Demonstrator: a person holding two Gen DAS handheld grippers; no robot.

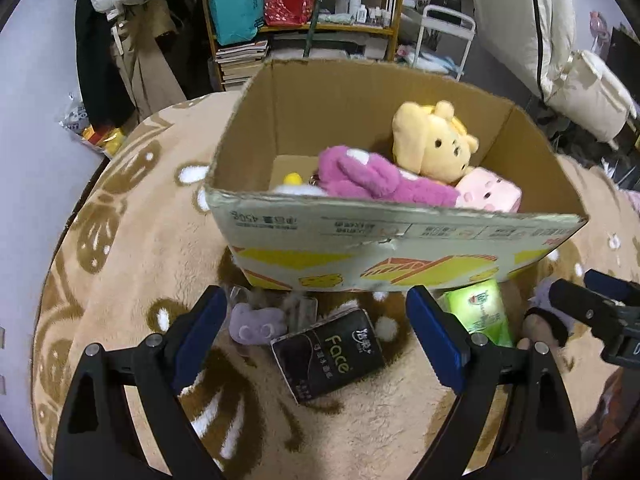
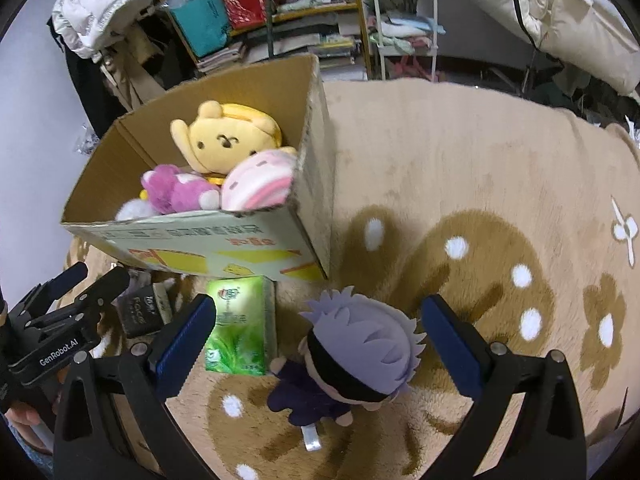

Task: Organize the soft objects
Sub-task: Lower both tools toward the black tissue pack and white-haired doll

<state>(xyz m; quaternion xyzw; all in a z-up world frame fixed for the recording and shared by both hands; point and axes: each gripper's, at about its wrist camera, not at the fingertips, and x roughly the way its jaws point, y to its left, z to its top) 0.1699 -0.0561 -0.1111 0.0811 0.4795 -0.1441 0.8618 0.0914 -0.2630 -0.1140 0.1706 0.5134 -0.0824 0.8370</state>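
Brown cardboard made the box [image 1: 320, 112], and it sat on the fuzzy tan rug [image 2: 460, 152] with its top open. Four soft toys were already inside: a yellow bear [image 1: 432, 144], a purple bunny [image 1: 368, 178], a pink one [image 1: 490, 194] by the near wall, and something white [image 2: 134, 209] low down. So part of the job looked done.

More things still lay on the rug by the box's near wall: a black tissue pack [image 1: 328, 354], a green tissue pack [image 2: 240, 322], a small lilac toy [image 1: 256, 322], and a doll with pale purple hair [image 2: 352, 356].

The left gripper [image 1: 316, 340] had its jaws wide apart above the black pack, holding nothing. The right gripper [image 2: 320, 344] had its jaws apart too, with the doll between them but not squeezed.

The box had lots of room left inside. The rug to the right of the box was bare. The two grippers were close together.
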